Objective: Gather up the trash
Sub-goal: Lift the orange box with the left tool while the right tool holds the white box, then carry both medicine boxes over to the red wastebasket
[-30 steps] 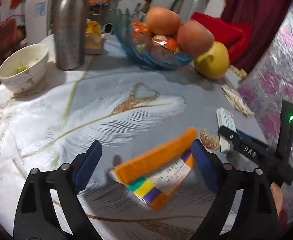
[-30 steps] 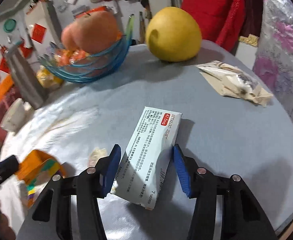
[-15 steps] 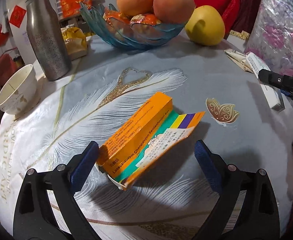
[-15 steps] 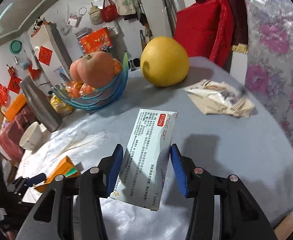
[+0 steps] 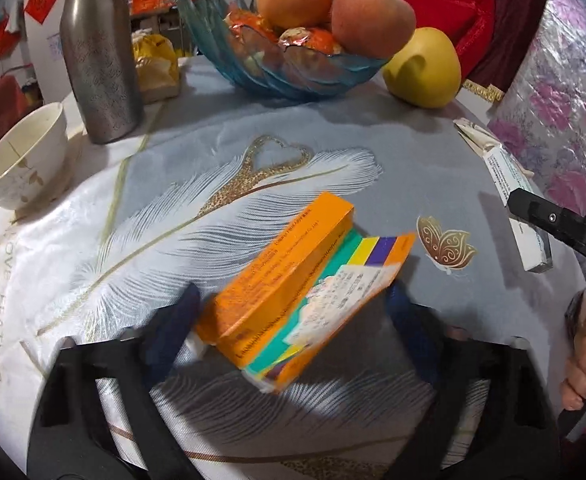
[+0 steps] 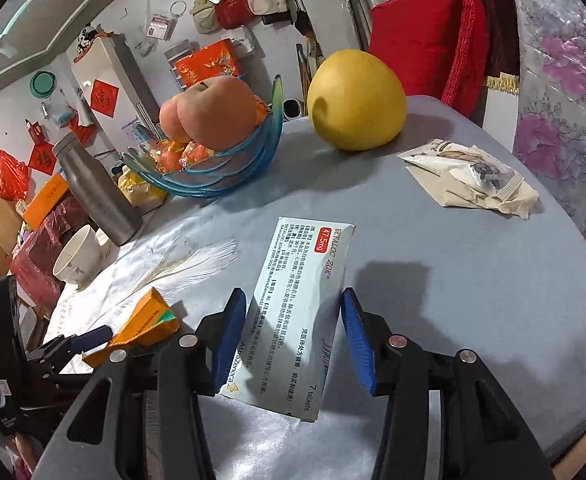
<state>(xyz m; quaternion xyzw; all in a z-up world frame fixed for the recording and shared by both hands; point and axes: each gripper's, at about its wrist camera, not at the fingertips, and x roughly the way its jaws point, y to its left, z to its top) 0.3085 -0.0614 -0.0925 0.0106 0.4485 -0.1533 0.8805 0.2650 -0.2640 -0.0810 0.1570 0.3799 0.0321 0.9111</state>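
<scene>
Nearest the lens in the left wrist view, the left gripper straddles an orange medicine box lying on the table; its jaws have just been closing, the left pad at the box's near corner, the right pad blurred, so a full pinch cannot be told. The box's flap hangs open, which probably makes it trash to collect.

In the right wrist view, the right gripper is half closed on a white tablet carton, clamped across its width and tilted off the cloth, presumably to carry it away.

Farther right lies a crumpled snack wrapper, likely the next piece. Beyond it stand a yellow pomelo, a blue fruit bowl, a steel bottle and a white bowl, all well apart from both grips.
</scene>
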